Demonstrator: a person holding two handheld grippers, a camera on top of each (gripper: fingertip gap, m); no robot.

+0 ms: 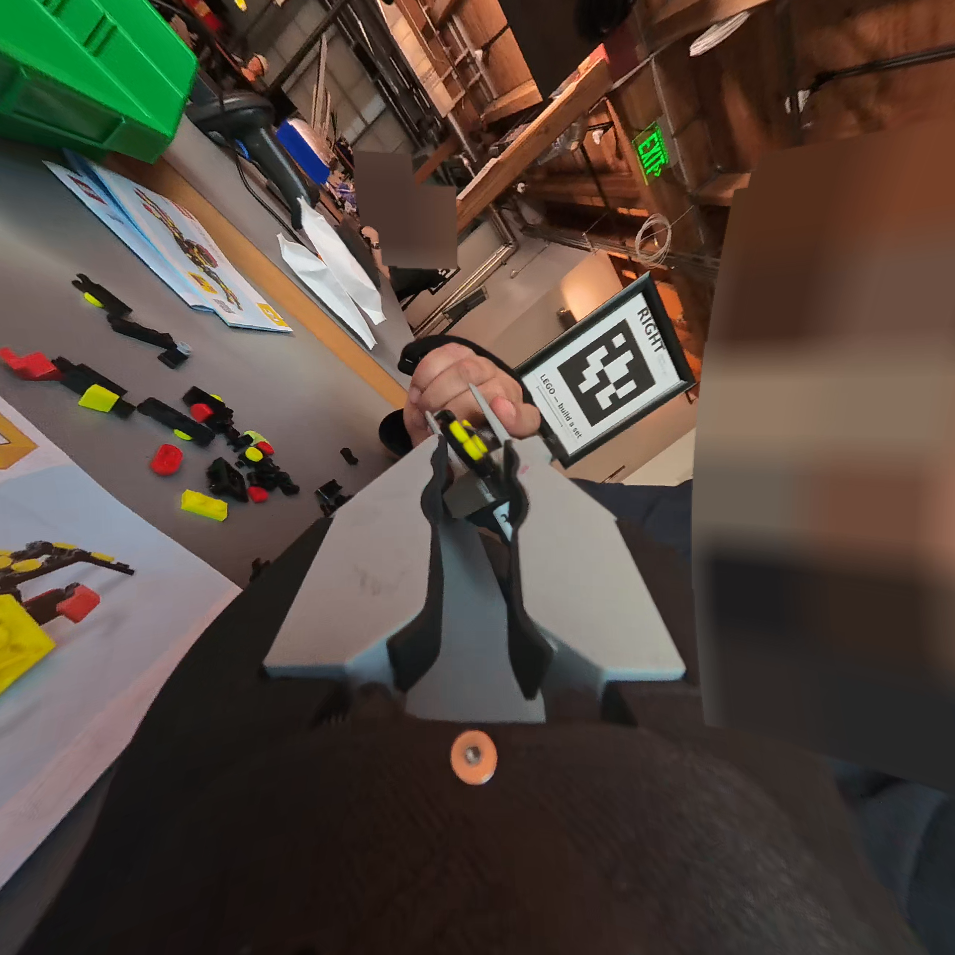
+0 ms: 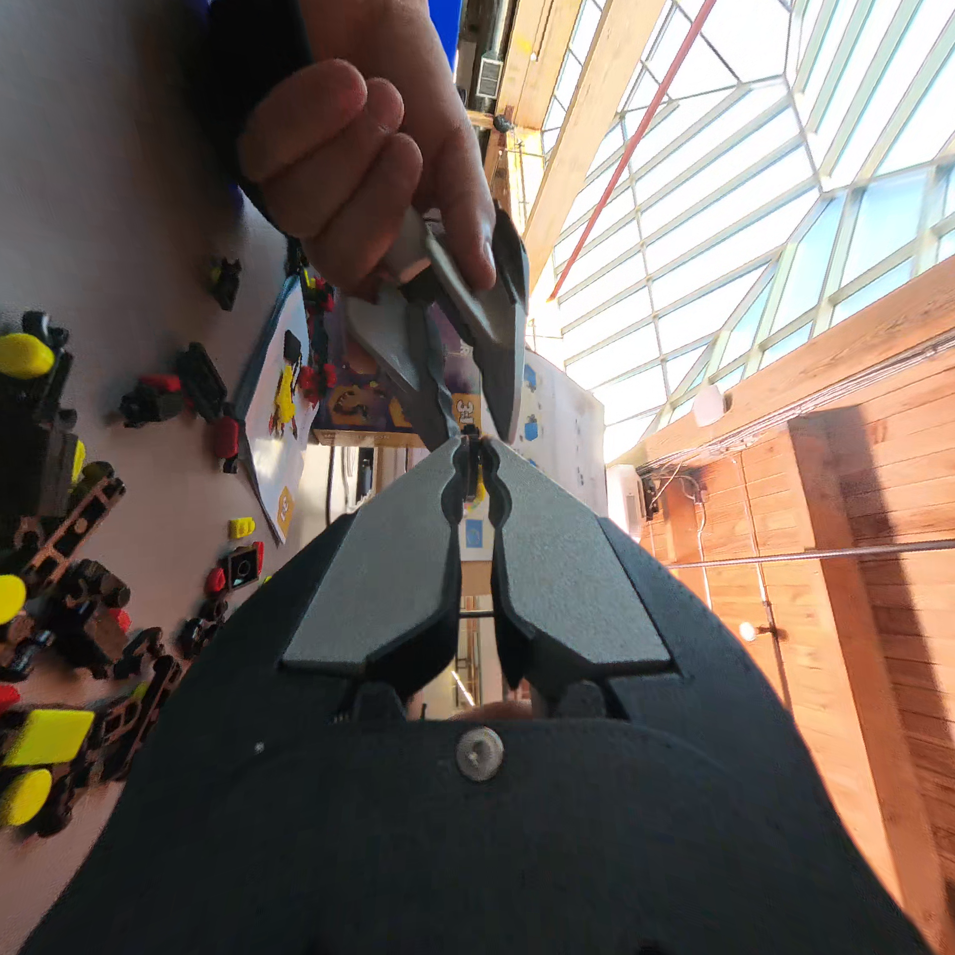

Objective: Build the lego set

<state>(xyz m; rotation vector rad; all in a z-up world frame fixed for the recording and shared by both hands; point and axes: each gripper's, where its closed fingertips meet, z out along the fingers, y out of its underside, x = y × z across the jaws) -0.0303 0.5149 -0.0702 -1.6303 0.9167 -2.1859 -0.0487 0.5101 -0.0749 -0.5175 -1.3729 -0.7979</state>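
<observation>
My left gripper point(image 1: 473, 457) is shut on a small black and yellow lego assembly point(image 1: 467, 442) and holds it up in the air above the grey table point(image 1: 289, 372). My right gripper point(image 2: 471, 447) is shut on a thin black lego piece point(image 2: 471, 467), tip to tip with the left gripper point(image 2: 467, 431). In the left wrist view the right gripper's fingers point(image 1: 493, 413) and the hand point(image 1: 460, 377) holding it sit just beyond the assembly. Loose black, yellow and red pieces point(image 1: 227, 455) lie on the table; they also show in the right wrist view point(image 2: 77, 568).
An open instruction booklet point(image 1: 170, 243) and a larger instruction sheet point(image 1: 77, 646) lie on the table. A green bin point(image 1: 88, 77) stands at the far corner. A framed marker sign point(image 1: 604, 377) stands behind the hand. The lego box point(image 2: 362, 408) stands beyond the booklet point(image 2: 279, 413).
</observation>
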